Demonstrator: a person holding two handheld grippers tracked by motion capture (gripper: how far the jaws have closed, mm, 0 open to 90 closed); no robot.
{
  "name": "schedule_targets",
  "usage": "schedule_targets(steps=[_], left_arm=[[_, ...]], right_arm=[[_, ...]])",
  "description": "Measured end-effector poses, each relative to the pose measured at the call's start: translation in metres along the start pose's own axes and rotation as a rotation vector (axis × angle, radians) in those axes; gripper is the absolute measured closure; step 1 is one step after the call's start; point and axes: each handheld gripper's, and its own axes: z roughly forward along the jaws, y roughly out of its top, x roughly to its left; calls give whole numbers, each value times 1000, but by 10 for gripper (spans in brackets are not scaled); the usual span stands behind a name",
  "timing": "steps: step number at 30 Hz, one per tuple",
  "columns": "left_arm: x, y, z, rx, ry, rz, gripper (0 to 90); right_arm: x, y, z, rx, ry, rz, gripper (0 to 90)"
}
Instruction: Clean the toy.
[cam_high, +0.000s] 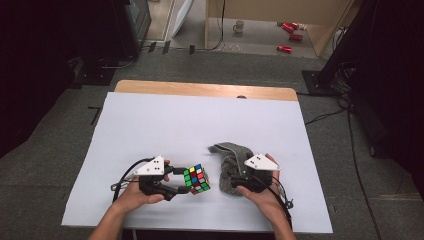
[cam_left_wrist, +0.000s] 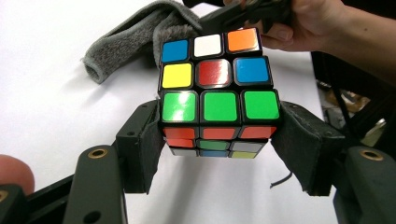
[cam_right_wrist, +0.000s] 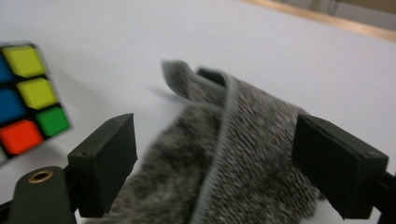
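Observation:
A scrambled Rubik's cube (cam_high: 197, 179) is raised just off the white sheet, and my left gripper (cam_high: 181, 182) is shut on it. In the left gripper view the two pads press the sides of the cube's (cam_left_wrist: 217, 88) bottom layer; green, red and blue stickers face the camera. Right of the cube lies a grey fuzzy cloth (cam_high: 226, 162) in a crumpled heap. My right gripper (cam_high: 235, 181) is at its near end. In the right gripper view the jaws stand wide and open, with the cloth (cam_right_wrist: 243, 140) lying between them and not pinched. The cube (cam_right_wrist: 28, 98) shows at the left edge.
A white sheet (cam_high: 165, 125) covers the wooden table (cam_high: 200, 89), leaving bare sheet behind and to both sides of the hands. Beyond the table, on the floor, are a mug (cam_high: 239, 26) and red cans (cam_high: 290, 27). Dark equipment stands at both sides.

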Motion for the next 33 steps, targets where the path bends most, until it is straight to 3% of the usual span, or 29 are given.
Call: schedule_targets(steps=[3,6,7,8,9,10,11,13,14,19,26,28,31,32,33], left_arm=[[-1,0,2,13,20,0,355],[-1,0,1,14,26,1,355],[-1,1,1,9,31,-1,355],[-1,1,1,9,31,-1,355],[-1,1,1,8,33,0,355],[-1,1,1,8,33,0,355],[-1,1,1,9,35,-1,355],[-1,1,2,10,41,-1,355],[-1,1,2,10,41,-1,355],[-2,2,6,24,62,6,355],[-5,3,11,57,110,26,355],[-6,4,12,62,121,24,355],[-6,5,14,78,151,32,355],[-6,5,14,78,151,32,355],[-8,6,16,94,166,45,355]], right_arm=[[-2,-10,17,97,-68,8,156],[-1,-15,23,136,-109,-1,200],[0,-17,26,146,-147,-8,307],[0,-17,26,146,-147,-8,307],[1,-19,26,144,-195,-25,468],[1,-19,26,144,-195,-25,468],[1,-20,25,131,-218,-21,613],[-1,-19,23,114,-209,-2,697],[-1,-19,23,114,-209,-2,697],[-2,-12,10,41,-141,44,742],[9,5,-9,-48,-53,34,741],[16,12,-17,-82,-8,12,739],[21,18,-21,-91,66,46,737],[21,18,-21,-91,66,46,737],[25,22,-23,-93,109,64,736]])
